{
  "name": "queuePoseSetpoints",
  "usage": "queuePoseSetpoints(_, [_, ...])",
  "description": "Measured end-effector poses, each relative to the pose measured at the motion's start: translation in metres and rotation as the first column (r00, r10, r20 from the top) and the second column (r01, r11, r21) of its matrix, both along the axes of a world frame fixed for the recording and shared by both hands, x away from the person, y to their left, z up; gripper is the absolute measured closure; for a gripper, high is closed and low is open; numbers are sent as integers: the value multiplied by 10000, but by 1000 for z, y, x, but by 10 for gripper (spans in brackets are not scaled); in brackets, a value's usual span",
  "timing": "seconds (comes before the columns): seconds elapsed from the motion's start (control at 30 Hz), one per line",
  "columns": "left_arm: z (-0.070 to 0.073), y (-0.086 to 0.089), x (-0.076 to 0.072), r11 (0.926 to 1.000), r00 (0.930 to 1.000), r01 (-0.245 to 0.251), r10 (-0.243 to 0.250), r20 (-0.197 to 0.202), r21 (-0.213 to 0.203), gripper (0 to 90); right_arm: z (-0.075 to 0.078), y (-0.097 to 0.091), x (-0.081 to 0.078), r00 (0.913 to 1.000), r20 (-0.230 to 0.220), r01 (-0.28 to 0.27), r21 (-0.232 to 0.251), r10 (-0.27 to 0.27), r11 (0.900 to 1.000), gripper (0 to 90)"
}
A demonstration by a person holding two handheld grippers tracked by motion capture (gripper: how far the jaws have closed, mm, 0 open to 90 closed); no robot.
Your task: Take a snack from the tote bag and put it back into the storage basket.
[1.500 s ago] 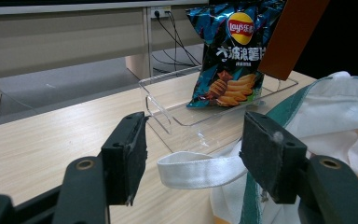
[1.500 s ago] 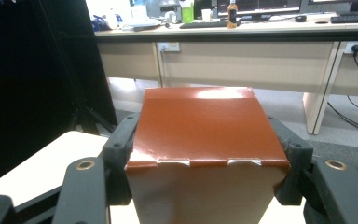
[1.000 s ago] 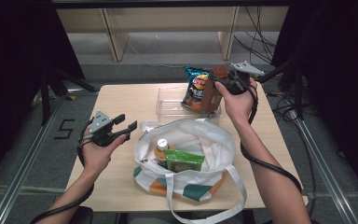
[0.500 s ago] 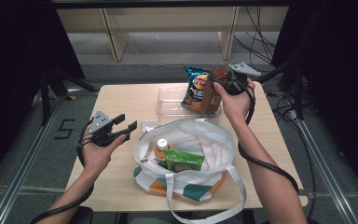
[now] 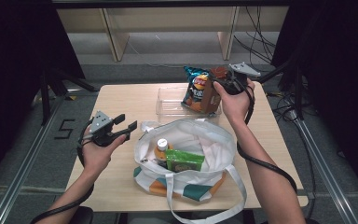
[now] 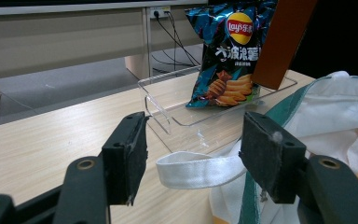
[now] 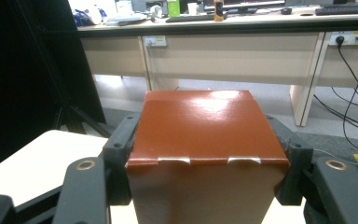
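Tabletop of light wood (image 5: 121, 100) carries everything here; it stands on a grey floor, with dark curtains at both sides and pale wooden desk legs behind its far edge. Black cables lie on the floor past the far right corner.

Near the far edge, a little right of the middle, lies a clear plastic tray (image 5: 168, 100). A dark blue bag of crisps (image 5: 195, 87) stands upright in its right part. Just beside the bag, on its right side, the right gripper (image 5: 223, 84) is clamped on a brown glossy cardboard box (image 7: 205, 135); in the right gripper view both black jaws press against the two sides of this box. The box is held over the right end of the tray, and I cannot tell if its bottom touches the tray.

A white cloth tote bag with green and orange parts (image 5: 191, 140) fills the middle of the near half and reaches the near edge, its long handles hanging over it. Inside are an orange bottle with a white cap (image 5: 160, 148) and a green packet (image 5: 182, 161).

The left gripper (image 5: 126, 127) hovers over the left part of the tabletop, just beside the tote bag, with its jaws spread apart and gripping nothing; in the left gripper view a white strap of the bag (image 6: 196, 169) lies between them, farther off.

The left half of the tabletop, up to the far left corner, is bare wood. The right edge has a narrow free strip beside the bag.
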State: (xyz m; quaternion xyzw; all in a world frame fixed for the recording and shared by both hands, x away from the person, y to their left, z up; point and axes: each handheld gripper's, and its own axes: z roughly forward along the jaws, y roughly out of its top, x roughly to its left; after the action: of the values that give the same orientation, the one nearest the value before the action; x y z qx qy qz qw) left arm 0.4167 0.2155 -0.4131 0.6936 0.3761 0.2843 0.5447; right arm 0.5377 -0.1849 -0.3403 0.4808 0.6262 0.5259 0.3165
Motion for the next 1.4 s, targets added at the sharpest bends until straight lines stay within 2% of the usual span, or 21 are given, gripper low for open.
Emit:
queuePoseSetpoints(0.1, [0,0,0,10000,10000,-10,10,-13,-29,401,0,0,1,10000,-5,58,-75,-58,10000,396])
queuePoseSetpoints(0.2, [0,0,0,10000,10000,8,-8,4,-10,401,0,1,0,9998,-134,174,226,-171,9996,396])
queuePoseSetpoints(0.57, [-1,-1,1,10000,10000,22,-22,-43,0,403,-2,3,3,9992,-137,375,417,-369,9984,396])
queuePoseSetpoints(0.63, [-1,-1,1,10000,10000,26,-26,-35,1,403,-3,2,4,9993,-33,360,300,-360,9989,396])
queuePoseSetpoints(0.77, [-1,-1,1,10000,10000,34,-34,-31,-9,403,-3,3,5,9986,-163,517,340,-511,9981,396])
queuePoseSetpoints(0.8, [-2,-1,2,9999,9999,123,-122,73,-54,403,-4,4,5,9982,-161,583,269,-579,9979,396])
queuePoseSetpoints(0.83, [-1,-1,0,10000,10000,30,-30,-32,-2,403,-5,4,5,9980,-201,600,288,-594,9978,396])
queuePoseSetpoints(0.87, [-2,-1,2,9999,9999,133,-133,81,-59,403,-6,2,7,9987,-51,508,19,-508,9987,396])
queuePoseSetpoints(0.9, [-1,-1,1,10000,10000,53,-53,-14,2,403,-7,4,6,9973,-261,689,230,-683,9974,396])
queuePoseSetpoints(0.93, [-1,-1,1,10000,10000,49,-49,-30,1,403,-8,3,6,9972,-284,697,176,-692,9974,396])
queuePoseSetpoints(1.03, [-1,-1,1,10000,10000,48,-48,-32,-2,403,-8,5,6,9975,-266,662,235,-656,9975,396])
queuePoseSetpoints(1.07, [-1,-1,1,10000,10000,38,-38,-37,-13,403,-8,4,7,9977,-230,644,28,-643,9979,396])
queuePoseSetpoints(1.1, [-1,-1,1,10000,10000,41,-41,-30,-11,403,-7,5,6,9976,-301,626,137,-622,9979,395])
queuePoseSetpoints(1.3, [-2,-1,1,10000,10000,59,-59,-39,32,402,-7,6,8,9977,-312,596,41,-595,9982,394])
queuePoseSetpoints(1.4, [-2,-2,0,10000,9999,69,-68,-74,29,402,-11,6,10,9978,-329,577,-210,-583,9981,394])
